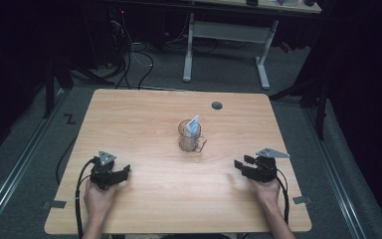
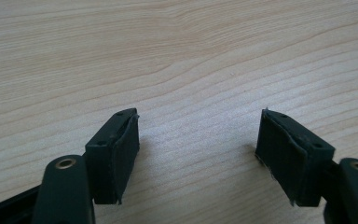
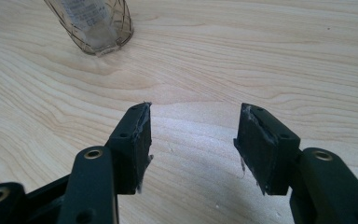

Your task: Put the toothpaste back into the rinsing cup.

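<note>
A clear brownish plastic mug with a handle stands upright near the middle of the wooden table; a pale blue and white packet sticks out of its top. The mug's base appears at the top left of the right gripper view. My left gripper rests low at the front left, open, with bare wood between its jaws. My right gripper sits at the front right, open as well, pointing toward the mug from a distance.
A round grey cable hole lies in the table's far side. Beyond the table stands a white-legged desk with cables on the floor. Metal rails run along both sides of the table.
</note>
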`<state>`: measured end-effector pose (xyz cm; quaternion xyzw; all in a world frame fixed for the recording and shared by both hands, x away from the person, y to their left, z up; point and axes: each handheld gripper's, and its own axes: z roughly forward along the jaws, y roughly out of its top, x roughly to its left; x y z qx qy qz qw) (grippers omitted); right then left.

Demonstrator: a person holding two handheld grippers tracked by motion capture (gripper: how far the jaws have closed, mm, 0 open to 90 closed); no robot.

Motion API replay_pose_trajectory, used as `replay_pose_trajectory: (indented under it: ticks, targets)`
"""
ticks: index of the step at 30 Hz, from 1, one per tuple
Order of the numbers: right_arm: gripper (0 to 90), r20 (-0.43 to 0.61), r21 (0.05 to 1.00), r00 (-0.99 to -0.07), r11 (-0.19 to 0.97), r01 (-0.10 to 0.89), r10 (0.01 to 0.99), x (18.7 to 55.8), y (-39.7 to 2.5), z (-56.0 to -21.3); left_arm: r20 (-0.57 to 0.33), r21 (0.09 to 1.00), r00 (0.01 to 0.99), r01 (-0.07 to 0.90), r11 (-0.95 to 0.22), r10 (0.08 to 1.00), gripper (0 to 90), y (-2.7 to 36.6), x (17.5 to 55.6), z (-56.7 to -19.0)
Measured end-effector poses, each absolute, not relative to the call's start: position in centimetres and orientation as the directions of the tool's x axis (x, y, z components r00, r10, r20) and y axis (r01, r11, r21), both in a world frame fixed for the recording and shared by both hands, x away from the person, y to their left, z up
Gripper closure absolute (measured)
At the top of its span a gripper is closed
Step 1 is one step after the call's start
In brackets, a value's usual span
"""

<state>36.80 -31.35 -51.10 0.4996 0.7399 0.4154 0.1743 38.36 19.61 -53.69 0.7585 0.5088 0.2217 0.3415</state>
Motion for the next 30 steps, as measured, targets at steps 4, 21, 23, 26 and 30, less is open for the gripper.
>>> replay_pose_trajectory:
  ticks: [4, 21, 23, 26, 30]
  targets:
    - [44.8, 0.139, 0.783, -0.438, 0.172, 0.598, 0.888, 37.0, -31.0, -51.5, -0.011, 0.744, 0.384, 0.621, -0.249, 0.923, 29.8, 19.6, 38.4, -53.7]
    - [44.8, 0.106, 0.759, -0.422, 0.201, 0.620, 0.900, 37.9, -30.5, -52.9, -0.011, 0.744, 0.384, 0.620, -0.249, 0.923, 29.8, 19.6, 38.4, -53.7]
    - [44.8, 0.102, 0.756, -0.419, 0.204, 0.622, 0.902, 38.0, -30.5, -53.0, -0.011, 0.744, 0.384, 0.620, -0.249, 0.923, 29.8, 19.6, 38.4, -53.7]
    - [44.9, 0.096, 0.757, -0.416, 0.205, 0.621, 0.904, 38.0, -30.5, -53.0, -0.011, 0.744, 0.384, 0.620, -0.249, 0.923, 29.9, 19.6, 38.4, -53.7]
    - [45.0, 0.090, 0.754, -0.408, 0.205, 0.624, 0.909, 38.1, -30.5, -53.0, -0.011, 0.744, 0.384, 0.620, -0.249, 0.923, 29.8, 19.6, 38.4, -53.7]
